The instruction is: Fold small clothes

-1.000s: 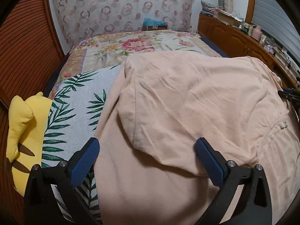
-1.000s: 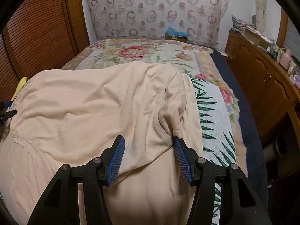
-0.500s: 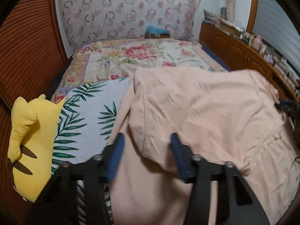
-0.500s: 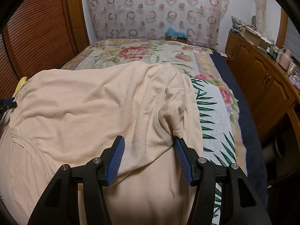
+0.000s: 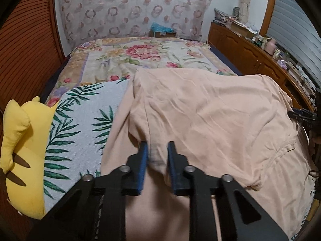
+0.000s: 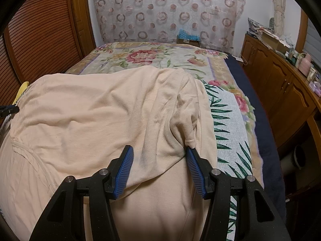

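The left gripper (image 5: 157, 156) is closing, and its blue ribbed pads already pinch a bunched fold of the pale peach cotton garment (image 5: 210, 116) near that garment's left corner; the cloth rises in a small ridge between the jaws. The right gripper (image 6: 158, 162) is also closing, but its jaws stand wider, with a doubled-over flap of the same garment lying between them; the right pad sits just beside a rolled sleeve end (image 6: 188, 132), and I cannot tell that either pad presses the cloth yet.

The step in hand looks like the grasp before a fold: both grippers take the near folded edge of the garment at its two sides. The next move likely calls for the right gripper to finish its pinch, then for both to lift together and carry the edge away over the rest of the garment, keeping it taut so it lands flat.

Beyond the grippers the garment spreads wide and creased across the bed, over a white palm-leaf throw (image 5: 80, 124), which lies on a floral bedspread (image 5: 140, 56). A yellow plush toy (image 5: 22, 150) rests at the bed's left edge, apart from the garment. A wooden cabinet (image 6: 280, 92) runs along the right of the bed.
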